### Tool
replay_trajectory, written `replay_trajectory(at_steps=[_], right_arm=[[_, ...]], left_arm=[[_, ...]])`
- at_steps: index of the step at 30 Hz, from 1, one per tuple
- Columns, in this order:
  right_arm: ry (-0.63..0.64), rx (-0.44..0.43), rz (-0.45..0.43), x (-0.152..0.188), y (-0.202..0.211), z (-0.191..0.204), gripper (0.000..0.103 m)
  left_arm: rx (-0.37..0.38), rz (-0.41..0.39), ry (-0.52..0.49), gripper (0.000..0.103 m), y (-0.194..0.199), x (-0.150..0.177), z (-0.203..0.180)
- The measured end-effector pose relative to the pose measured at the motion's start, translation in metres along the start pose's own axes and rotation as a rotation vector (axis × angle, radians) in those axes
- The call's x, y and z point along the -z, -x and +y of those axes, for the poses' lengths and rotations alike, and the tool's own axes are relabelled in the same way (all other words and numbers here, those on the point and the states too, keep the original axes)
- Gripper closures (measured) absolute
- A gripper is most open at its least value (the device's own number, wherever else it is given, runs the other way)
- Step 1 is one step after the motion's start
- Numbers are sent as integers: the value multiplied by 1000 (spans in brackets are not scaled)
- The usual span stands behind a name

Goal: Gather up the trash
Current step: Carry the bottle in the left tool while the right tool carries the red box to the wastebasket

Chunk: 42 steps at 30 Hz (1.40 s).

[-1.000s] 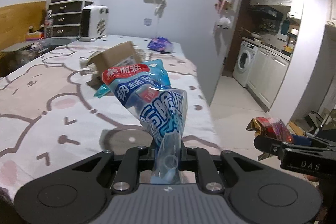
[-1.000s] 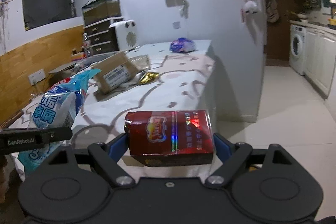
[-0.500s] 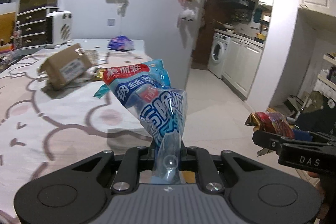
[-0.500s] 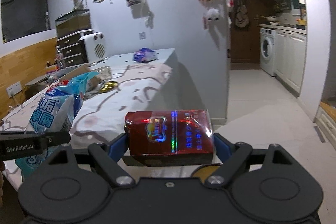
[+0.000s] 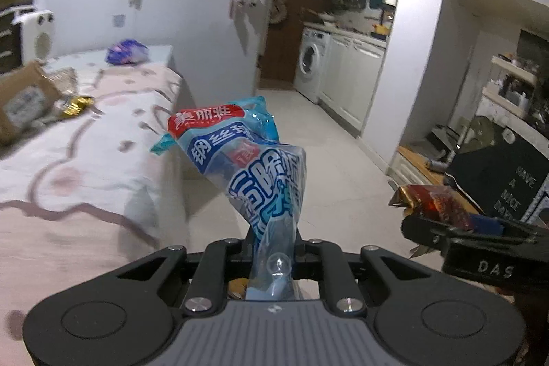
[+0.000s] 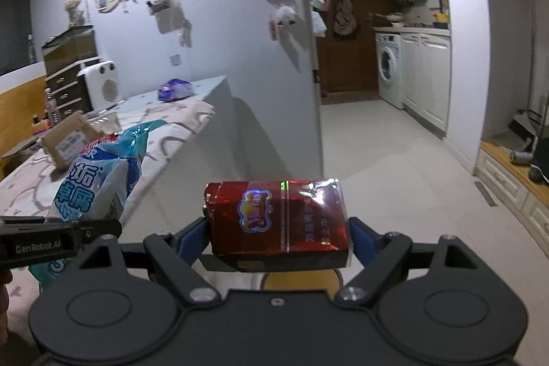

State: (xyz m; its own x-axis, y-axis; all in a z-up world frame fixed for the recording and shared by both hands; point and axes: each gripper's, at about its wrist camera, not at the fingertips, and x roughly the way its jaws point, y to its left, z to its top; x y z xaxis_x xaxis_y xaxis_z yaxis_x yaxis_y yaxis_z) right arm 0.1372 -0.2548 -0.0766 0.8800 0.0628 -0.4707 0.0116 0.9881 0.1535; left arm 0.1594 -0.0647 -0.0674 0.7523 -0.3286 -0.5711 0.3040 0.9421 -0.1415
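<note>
My left gripper (image 5: 272, 246) is shut on the twisted lower end of a blue plastic bag (image 5: 247, 167) with a red label and white characters; the bag stands up in front of the camera. The same bag (image 6: 99, 180) shows at the left of the right wrist view. My right gripper (image 6: 278, 232) is shut on a shiny red cigarette pack (image 6: 278, 218), held sideways between the blue pads. That red pack (image 5: 435, 201) and gripper appear at the right edge of the left wrist view. Both grippers hang over the floor beside the table.
A table (image 5: 68, 160) with a bear-pattern cloth lies at left, carrying a cardboard box (image 5: 20, 98), a gold wrapper (image 5: 73, 103) and a purple bag (image 5: 127, 55). Pale tiled floor (image 5: 326, 160) leads to a washing machine (image 5: 314, 64) and white cabinets. A black bag (image 5: 497, 180) stands at right.
Both grippers have swung right, away from the table and toward the open floor and kitchen side. The blue bag and the red pack stay gripped as before.
</note>
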Motion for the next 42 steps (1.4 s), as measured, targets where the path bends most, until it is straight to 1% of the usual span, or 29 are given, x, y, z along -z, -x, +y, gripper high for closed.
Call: replay_trajectory(at_steps=[4, 9, 15, 18, 21, 25, 31, 34, 38, 42], right_arm=[[-28, 30, 30, 11, -14, -16, 17], [-60, 57, 77, 23, -42, -39, 17], [-90, 90, 128, 42, -79, -64, 17], [-125, 98, 167, 56, -102, -77, 17], [-160, 101, 198, 70, -124, -87, 17], [-212, 109, 209, 79, -160, -98, 17], [-306, 82, 195, 85, -226, -109, 17], [-370, 62, 214, 94, -264, -115, 17], [-460, 63, 270, 113, -314, -123, 17], [-523, 27, 344, 132, -360, -127, 17]], left_arm=[[18, 52, -11, 87, -32, 3, -11], [31, 110, -20, 87, -70, 9, -21], [27, 190, 30, 87, -127, 30, -23], [29, 249, 63, 87, -160, 48, -21], [5, 279, 78, 87, -191, 58, -17], [-22, 295, 112, 87, -231, 66, -5], [-47, 291, 158, 87, -296, 71, 17], [-48, 294, 202, 87, -332, 76, 27], [-57, 310, 232, 86, -374, 87, 36], [-86, 328, 206, 86, -405, 99, 45]])
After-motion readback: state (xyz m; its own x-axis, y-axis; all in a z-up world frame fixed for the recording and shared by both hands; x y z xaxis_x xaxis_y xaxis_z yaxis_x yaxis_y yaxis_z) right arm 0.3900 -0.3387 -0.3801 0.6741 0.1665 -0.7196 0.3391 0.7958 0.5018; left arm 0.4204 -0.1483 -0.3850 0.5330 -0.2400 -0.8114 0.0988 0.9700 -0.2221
